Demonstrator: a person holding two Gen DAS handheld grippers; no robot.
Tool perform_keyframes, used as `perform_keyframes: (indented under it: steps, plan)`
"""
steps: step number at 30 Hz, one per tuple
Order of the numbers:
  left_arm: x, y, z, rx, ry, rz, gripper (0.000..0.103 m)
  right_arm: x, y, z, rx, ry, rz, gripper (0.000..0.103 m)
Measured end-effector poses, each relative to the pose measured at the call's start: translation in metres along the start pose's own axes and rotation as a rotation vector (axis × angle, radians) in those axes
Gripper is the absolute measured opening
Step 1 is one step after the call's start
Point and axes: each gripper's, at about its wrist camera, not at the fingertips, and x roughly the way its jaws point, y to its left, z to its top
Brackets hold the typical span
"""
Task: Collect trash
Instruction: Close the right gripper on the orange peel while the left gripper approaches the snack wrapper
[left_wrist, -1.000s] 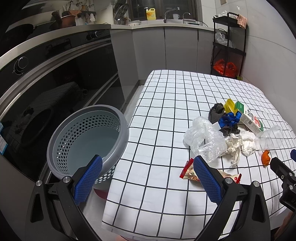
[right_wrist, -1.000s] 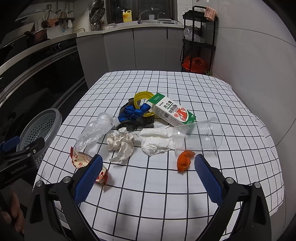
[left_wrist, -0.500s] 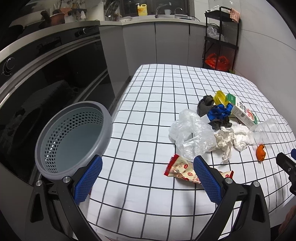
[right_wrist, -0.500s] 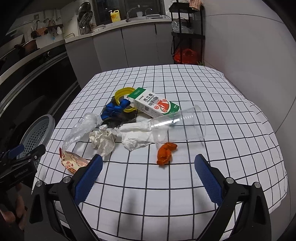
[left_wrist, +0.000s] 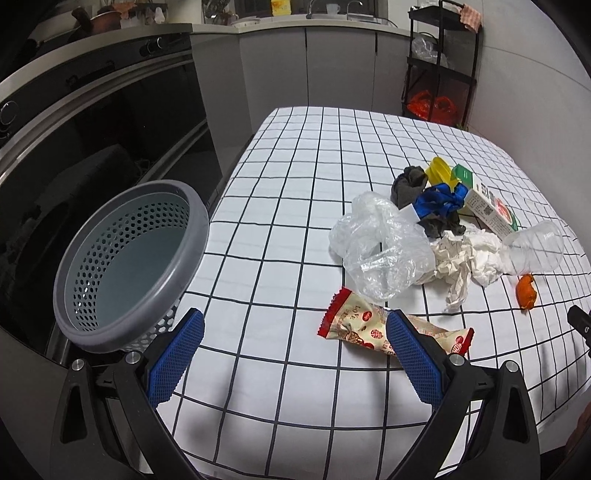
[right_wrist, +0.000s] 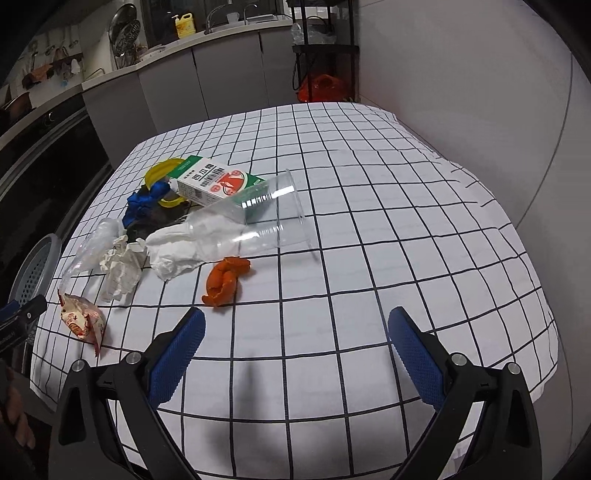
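Trash lies in a loose heap on the left-centre of the surface, which wears a white cloth with a black grid. Nearest the left gripper is a red-and-cream snack wrapper, flat on the cloth, its right part hidden behind that gripper's right finger. Beyond it sits a crumpled clear plastic bag, touching crumpled white paper. A clear plastic cup lies on its side with its mouth toward the far right, its base against the paper and a green-and-white carton behind it. An orange scrap rests alone just in front of the cup, closest to the right gripper. At the back of the heap are a blue ribbon, a dark cloth wad and a yellow ring, all bunched together.

Both grippers hover over the near edge with jaws spread wide, holding nothing.

A grey perforated basket stands off the left edge of the surface, its rim just beside the cloth, apparently holding nothing. The right half and far end of the surface are bare grid. Dark oven fronts line the left wall, grey cabinets run along the back, and a black wire rack with a red bag stands in the far right corner.
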Motion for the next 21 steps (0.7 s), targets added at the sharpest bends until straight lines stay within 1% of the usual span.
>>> perform_keyframes:
  steps: [3, 5, 8, 12, 16, 21]
  plan:
    - [0.005, -0.003, -0.002, -0.005, 0.017, -0.006, 0.097, 0.008, 0.01, 0.004, -0.021, 0.011, 0.023, 0.095]
    - [0.005, -0.005, -0.003, -0.007, 0.015, -0.006, 0.097, 0.013, 0.021, 0.007, -0.047, 0.018, 0.036, 0.095]
    - [0.004, -0.009, -0.004, -0.002, 0.004, -0.002, 0.097, 0.024, 0.036, 0.009, -0.085, 0.032, 0.029, 0.095]
    - [0.005, -0.013, -0.007, 0.01, 0.008, 0.001, 0.097, 0.042, 0.042, 0.01, -0.074, 0.078, 0.04, 0.095]
    - [0.005, -0.014, -0.006, 0.002, 0.011, -0.011, 0.097, 0.053, 0.046, 0.012, -0.081, 0.077, 0.0, 0.094]
    - [0.004, -0.014, -0.006, -0.009, 0.011, -0.027, 0.097, 0.064, 0.051, 0.014, -0.095, 0.083, -0.023, 0.094]
